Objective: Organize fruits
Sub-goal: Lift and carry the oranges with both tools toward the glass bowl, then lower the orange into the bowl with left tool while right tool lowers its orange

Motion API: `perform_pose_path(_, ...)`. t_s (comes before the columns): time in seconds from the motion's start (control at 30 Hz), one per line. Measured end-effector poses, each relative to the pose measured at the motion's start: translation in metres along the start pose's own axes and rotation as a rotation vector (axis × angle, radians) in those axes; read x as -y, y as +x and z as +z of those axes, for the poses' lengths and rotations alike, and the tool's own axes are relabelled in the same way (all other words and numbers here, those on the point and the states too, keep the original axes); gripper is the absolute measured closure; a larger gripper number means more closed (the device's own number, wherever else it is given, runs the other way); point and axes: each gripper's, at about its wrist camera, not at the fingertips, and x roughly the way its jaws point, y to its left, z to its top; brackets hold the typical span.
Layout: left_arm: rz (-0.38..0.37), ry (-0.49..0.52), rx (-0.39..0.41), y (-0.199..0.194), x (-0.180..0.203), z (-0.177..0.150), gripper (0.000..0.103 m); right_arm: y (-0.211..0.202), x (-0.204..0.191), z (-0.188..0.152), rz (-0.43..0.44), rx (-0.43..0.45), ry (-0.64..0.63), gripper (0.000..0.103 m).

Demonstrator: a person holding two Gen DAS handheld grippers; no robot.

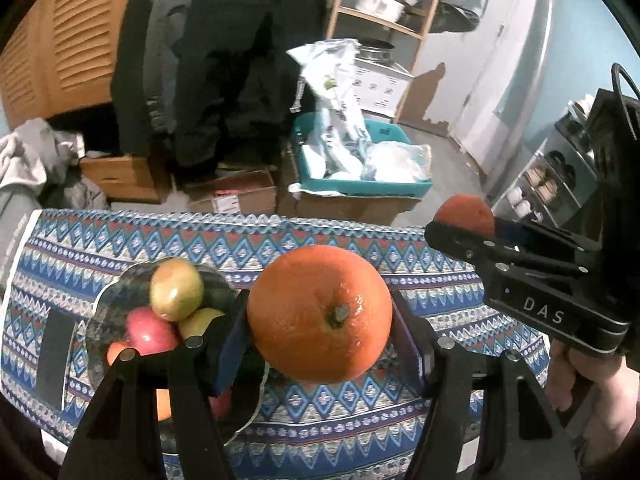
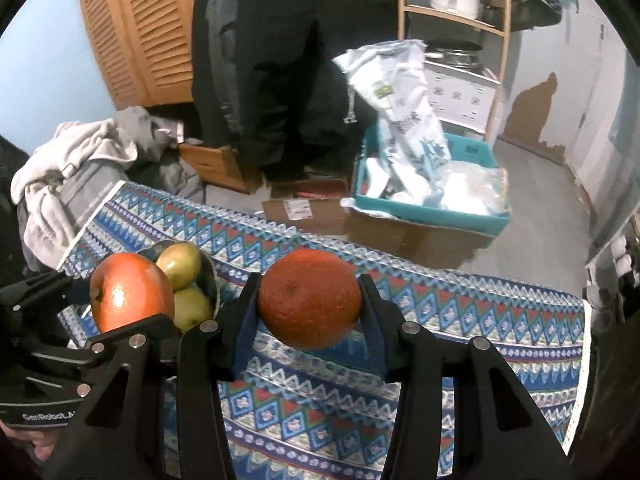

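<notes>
2 oranges (image 1: 320, 316) (image 2: 310, 298) held aloft, apples piled in bowl (image 1: 96, 320)

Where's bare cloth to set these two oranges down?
Free: patterned tablecloth right of the fruit bowl, running to the cloth's right edge and toward the near edge. Crowded: the bowl, piled with apples; a dark rectangle lies left of it.

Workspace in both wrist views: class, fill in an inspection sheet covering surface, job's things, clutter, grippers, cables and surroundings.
Surface: patterned cloth covers the table.
Job's things: bowl with apples and other fruit; two oranges held above the cloth.
Clutter: dark rectangle lying on the cloth.
Grippers: left gripper shut on bright orange; right gripper shut on dull orange.
Cables: black cable above the right gripper.
Surroundings: teal crate, cardboard boxes, wooden shelf, hanging dark clothes.
</notes>
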Motion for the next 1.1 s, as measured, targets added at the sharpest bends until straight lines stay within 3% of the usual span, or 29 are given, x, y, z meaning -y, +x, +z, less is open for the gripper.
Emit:
perform_pose_path(0.77, 0.118, -0.184, -0.011, -0.007, -0.115, -0.018, 0.036, 0.060, -0.088, 0.020, 0.121, -0.074, -0.099, 0.057)
perform_pose_path(1.1, 0.165, -0.282, -0.070, 0.009, -0.169, -0.038, 0.036, 0.092, -0.122, 0.019, 0.173, -0.129, -0.128, 0.057)
